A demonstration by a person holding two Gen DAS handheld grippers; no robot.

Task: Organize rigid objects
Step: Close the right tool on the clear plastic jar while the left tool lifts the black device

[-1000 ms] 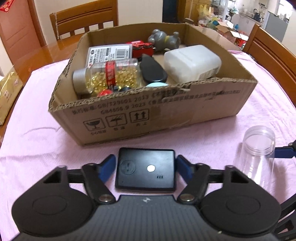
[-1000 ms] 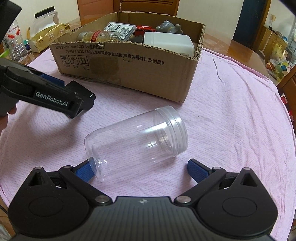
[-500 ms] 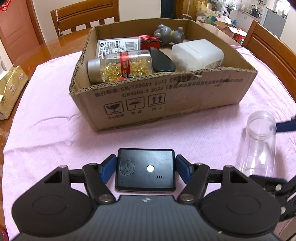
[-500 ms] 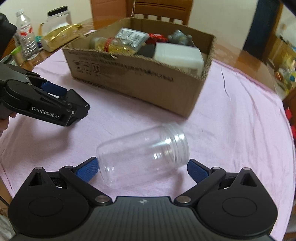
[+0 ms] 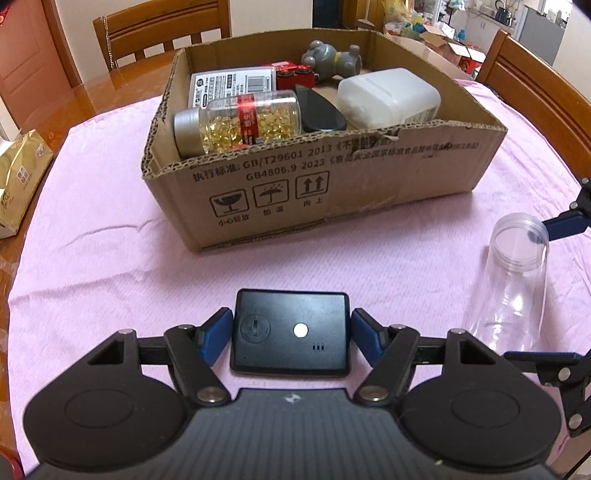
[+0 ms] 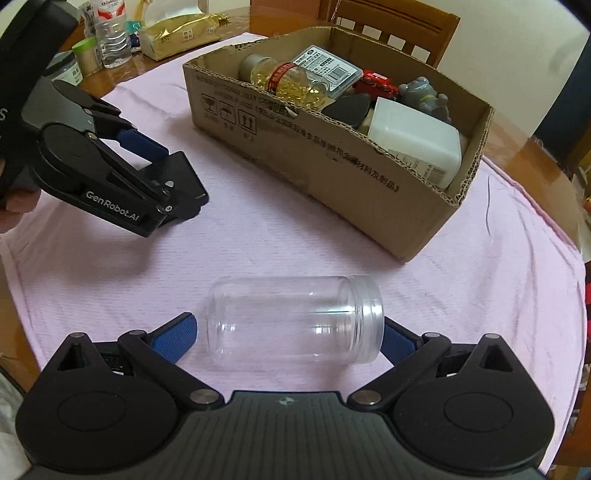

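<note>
My left gripper (image 5: 291, 334) is shut on a flat black device (image 5: 290, 341) and holds it above the pink cloth, in front of the cardboard box (image 5: 332, 184). In the right wrist view the left gripper (image 6: 173, 195) shows at the left with the black device (image 6: 184, 184) in it. My right gripper (image 6: 290, 334) has its blue pads at both ends of a clear lidless plastic jar (image 6: 295, 321) that lies sideways between them; the left pad shows a small gap. The jar also shows in the left wrist view (image 5: 513, 288).
The box holds a bottle of yellow capsules (image 5: 240, 122), a white plastic container (image 5: 388, 96), a grey toy bear (image 5: 332, 59), a red toy car (image 5: 295, 75), a labelled case (image 5: 232, 83) and a dark oval object (image 5: 317, 110). Wooden chairs (image 5: 159, 29) stand behind. Bottles and a gold packet (image 6: 177, 37) sit at the table's far left.
Both grippers have risen with their objects; the box looks farther and lower in both views. The jar has turned level between the right pads. The left gripper stays shut on the device.
</note>
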